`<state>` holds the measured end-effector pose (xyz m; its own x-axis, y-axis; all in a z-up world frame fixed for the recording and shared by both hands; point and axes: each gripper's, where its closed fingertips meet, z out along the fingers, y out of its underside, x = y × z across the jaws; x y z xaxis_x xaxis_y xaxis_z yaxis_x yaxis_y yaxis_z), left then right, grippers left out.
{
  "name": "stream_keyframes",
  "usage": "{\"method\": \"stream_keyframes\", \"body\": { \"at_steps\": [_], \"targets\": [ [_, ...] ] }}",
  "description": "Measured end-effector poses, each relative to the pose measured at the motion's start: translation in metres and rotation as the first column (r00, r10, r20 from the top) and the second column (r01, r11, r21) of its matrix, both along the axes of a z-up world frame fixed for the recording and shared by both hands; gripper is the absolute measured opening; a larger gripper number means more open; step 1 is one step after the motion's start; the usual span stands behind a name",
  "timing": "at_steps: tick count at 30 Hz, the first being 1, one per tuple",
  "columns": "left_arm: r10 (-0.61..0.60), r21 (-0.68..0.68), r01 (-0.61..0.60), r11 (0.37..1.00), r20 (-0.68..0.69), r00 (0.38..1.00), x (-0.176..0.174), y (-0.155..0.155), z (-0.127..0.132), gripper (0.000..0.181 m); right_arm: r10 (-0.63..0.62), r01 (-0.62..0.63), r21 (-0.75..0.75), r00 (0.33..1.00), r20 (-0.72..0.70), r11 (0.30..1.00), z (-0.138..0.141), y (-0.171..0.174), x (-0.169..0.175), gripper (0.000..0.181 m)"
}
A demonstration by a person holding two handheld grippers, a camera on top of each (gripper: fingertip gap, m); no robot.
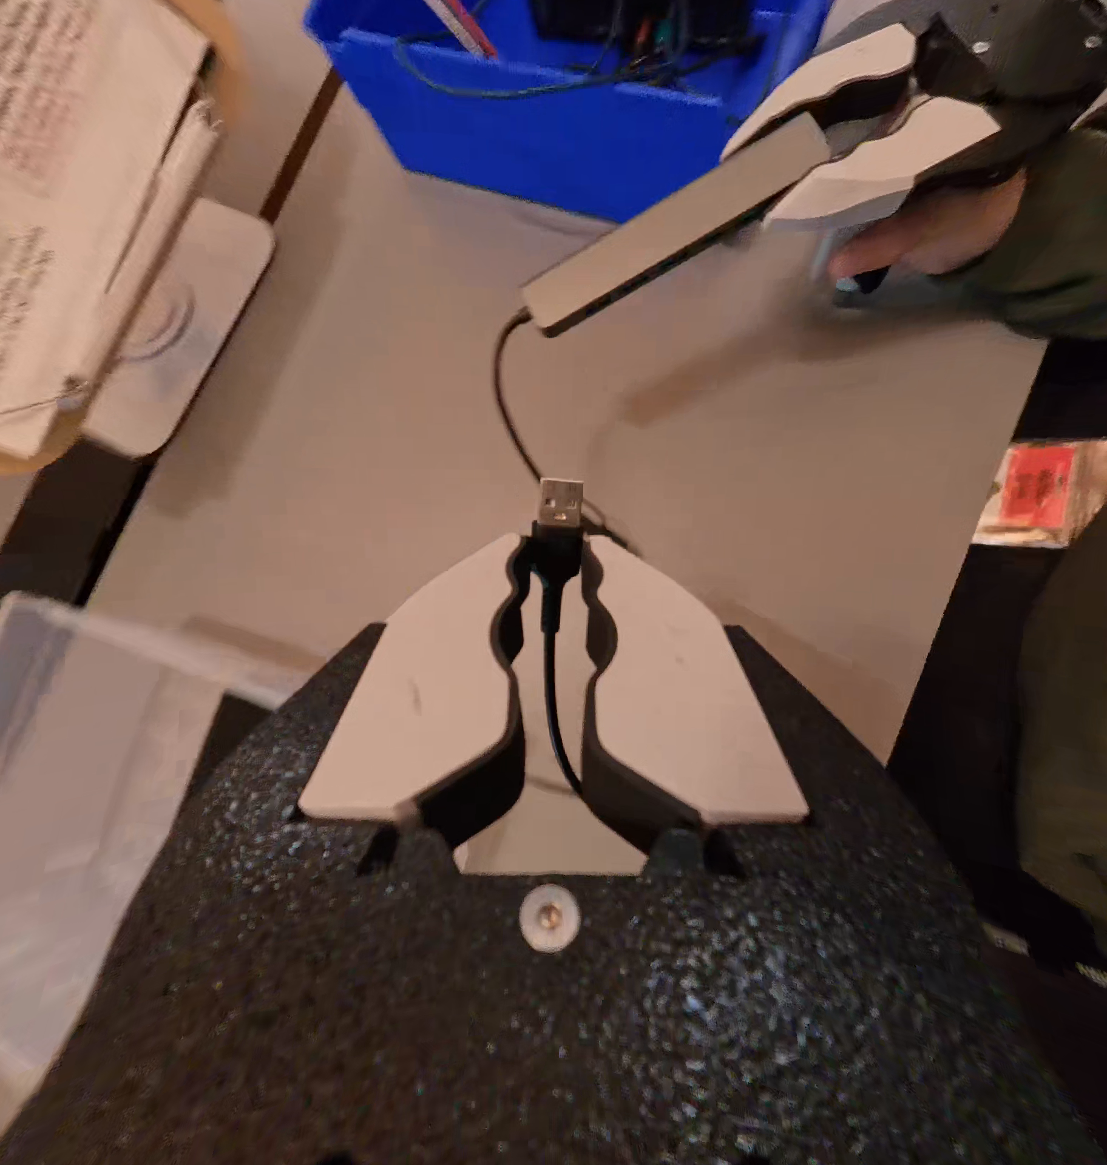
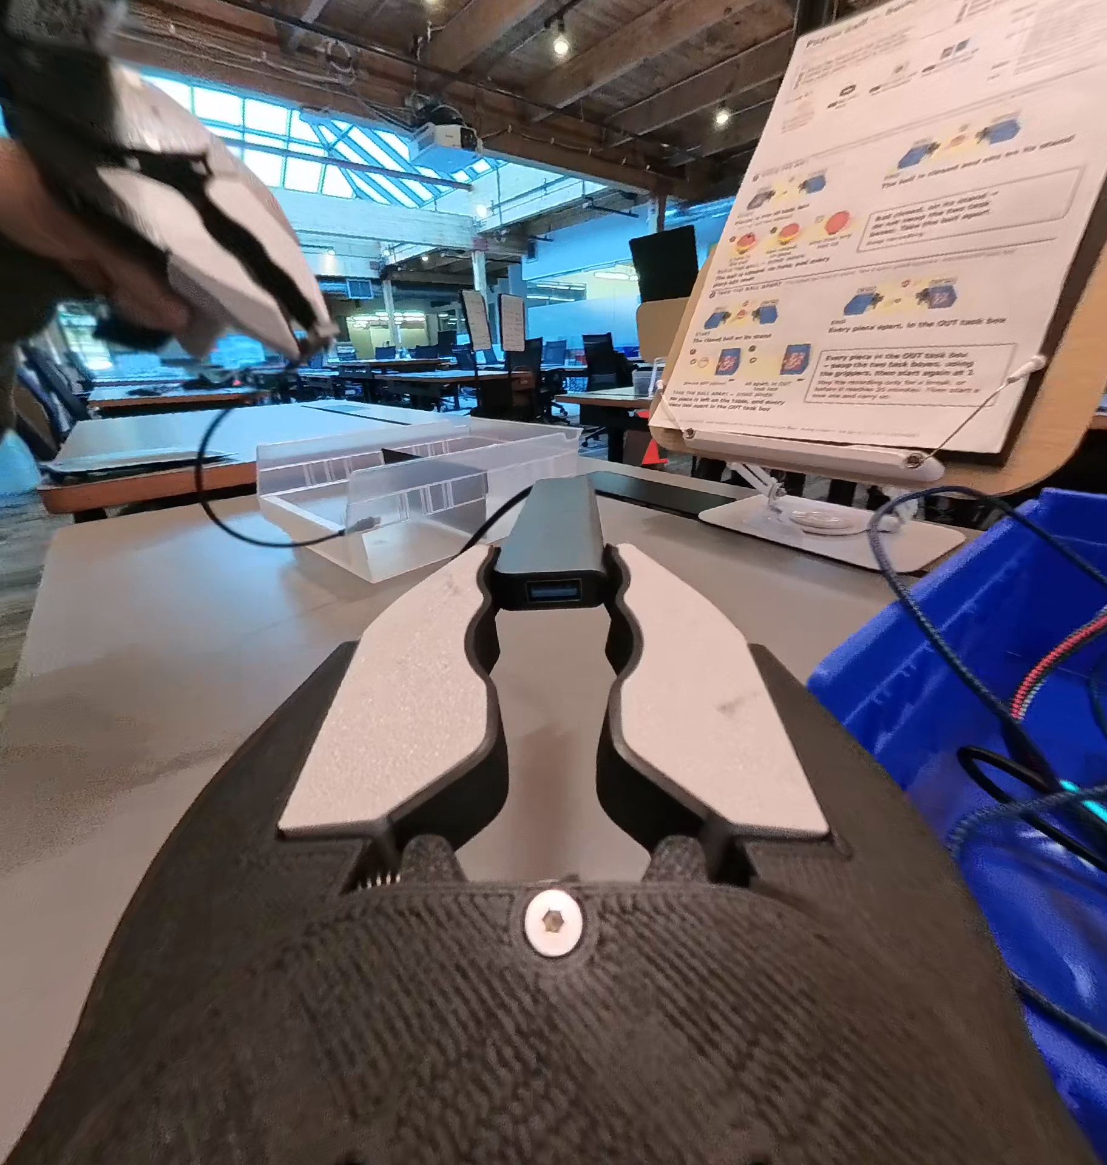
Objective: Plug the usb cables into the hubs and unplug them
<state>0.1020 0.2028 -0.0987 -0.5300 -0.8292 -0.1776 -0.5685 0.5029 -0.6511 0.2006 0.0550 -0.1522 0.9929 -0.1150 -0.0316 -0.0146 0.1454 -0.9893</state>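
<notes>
Table of pale grey carries everything; blue bin of cables sits at its far edge, clear tray opposite; right gripper clenches the slim grey hub, lifted off the table, 1 end port facing the camera; left gripper pinches the black USB cable just behind its metal plug, plug unplugged, well apart from the hub.

A big white paper sheet with printed words and small coloured pictures stands on a wooden board at the right. A red label with dark marks lies beside the tabletop, too blurry to read.
</notes>
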Motion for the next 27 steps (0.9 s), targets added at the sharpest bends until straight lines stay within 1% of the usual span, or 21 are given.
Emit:
{"method": "stream_keyframes", "body": {
  "at_steps": [2, 4, 7, 8, 9, 10, 11, 13, 15, 16, 17, 18, 20, 21, 23, 25, 26, 27],
  "targets": [
    [-0.042, -0.056, 0.044, 0.997, 0.052, 0.998, 0.012, -0.024, -0.014, 0.014, -0.023, 0.023, 0.002, 1.000, 0.014, 1.000, 0.002, -0.007, 0.001, 0.032],
    [-0.145, -0.092, 0.153, 0.984, 0.089, 0.985, 0.018, -0.055, -0.027, 0.014, -0.043, 0.043, -0.004, 0.999, 0.028, 0.999, 0.002, -0.013, 0.004, 0.032],
    [-0.174, -0.023, 0.174, 0.985, -0.026, 0.984, 0.024, -0.074, -0.072, 0.014, -0.067, 0.068, -0.019, 0.997, 0.034, 0.998, -0.005, -0.016, 0.011, 0.032],
    [-0.182, -0.031, 0.180, 0.983, -0.069, 0.981, 0.023, -0.082, -0.084, 0.014, -0.070, 0.070, -0.017, 0.997, 0.026, 0.997, -0.007, -0.016, 0.013, 0.032],
    [-0.208, -0.073, 0.202, 0.977, -0.089, 0.974, 0.021, -0.096, -0.089, 0.014, -0.069, 0.069, -0.016, 0.997, 0.020, 0.997, -0.008, -0.017, 0.014, 0.032],
    [-0.246, -0.110, 0.237, 0.965, -0.080, 0.966, 0.018, -0.110, -0.087, 0.014, -0.069, 0.069, -0.011, 0.997, 0.020, 0.998, -0.007, -0.017, 0.014, 0.032],
    [-0.262, -0.124, 0.254, 0.959, -0.059, 0.963, 0.018, -0.121, -0.080, 0.014, -0.069, 0.069, -0.008, 0.997, 0.016, 0.998, -0.007, -0.018, 0.015, 0.032],
    [-0.271, -0.147, 0.269, 0.952, 0.006, 0.963, 0.018, -0.137, -0.053, 0.014, -0.062, 0.062, -0.004, 0.998, 0.011, 0.998, -0.006, -0.018, 0.015, 0.032],
    [-0.244, -0.113, 0.255, 0.960, 0.104, 0.964, 0.024, -0.138, -0.019, 0.014, -0.061, 0.061, 0.000, 0.998, 0.005, 0.998, -0.006, -0.018, 0.016, 0.032],
    [-0.238, -0.090, 0.250, 0.964, 0.131, 0.962, 0.027, -0.134, -0.008, 0.014, -0.059, 0.059, 0.002, 0.998, 0.000, 0.998, -0.006, -0.018, 0.017, 0.032],
    [-0.230, -0.083, 0.245, 0.966, 0.157, 0.960, 0.030, -0.130, -0.001, 0.014, -0.058, 0.058, 0.006, 0.998, -0.003, 0.998, -0.005, -0.019, 0.017, 0.032],
    [-0.216, -0.105, 0.236, 0.966, 0.173, 0.961, 0.033, -0.125, 0.002, 0.014, -0.057, 0.057, 0.009, 0.998, -0.005, 0.998, -0.005, -0.019, 0.017, 0.032],
    [-0.200, -0.188, 0.230, 0.955, 0.164, 0.966, 0.033, -0.121, 0.003, 0.014, -0.058, 0.058, 0.012, 0.998, -0.006, 0.998, -0.005, -0.019, 0.017, 0.031],
    [-0.190, -0.237, 0.231, 0.944, 0.183, 0.965, 0.032, -0.120, 0.007, 0.014, -0.057, 0.057, 0.013, 0.998, -0.006, 0.998, -0.005, -0.019, 0.017, 0.031],
    [-0.200, -0.380, 0.280, 0.882, 0.236, 0.951, 0.021, -0.124, 0.027, 0.014, -0.055, 0.055, 0.017, 0.998, -0.012, 0.998, -0.004, -0.020, 0.018, 0.031],
    [-0.166, -0.507, 0.310, 0.804, 0.309, 0.937, 0.014, -0.119, 0.052, 0.014, -0.049, 0.049, 0.022, 0.999, -0.023, 0.999, -0.004, -0.020, 0.018, 0.032],
    [-0.156, -0.575, 0.326, 0.751, 0.326, 0.933, 0.010, -0.115, 0.062, 0.014, -0.045, 0.045, 0.026, 0.999, -0.030, 0.999, -0.004, -0.021, 0.019, 0.032],
    [-0.152, -0.646, 0.343, 0.682, 0.334, 0.930, 0.006, -0.110, 0.070, 0.014, -0.038, 0.039, 0.031, 0.999, -0.037, 0.999, -0.003, -0.021, 0.019, 0.032]
  ]
}}
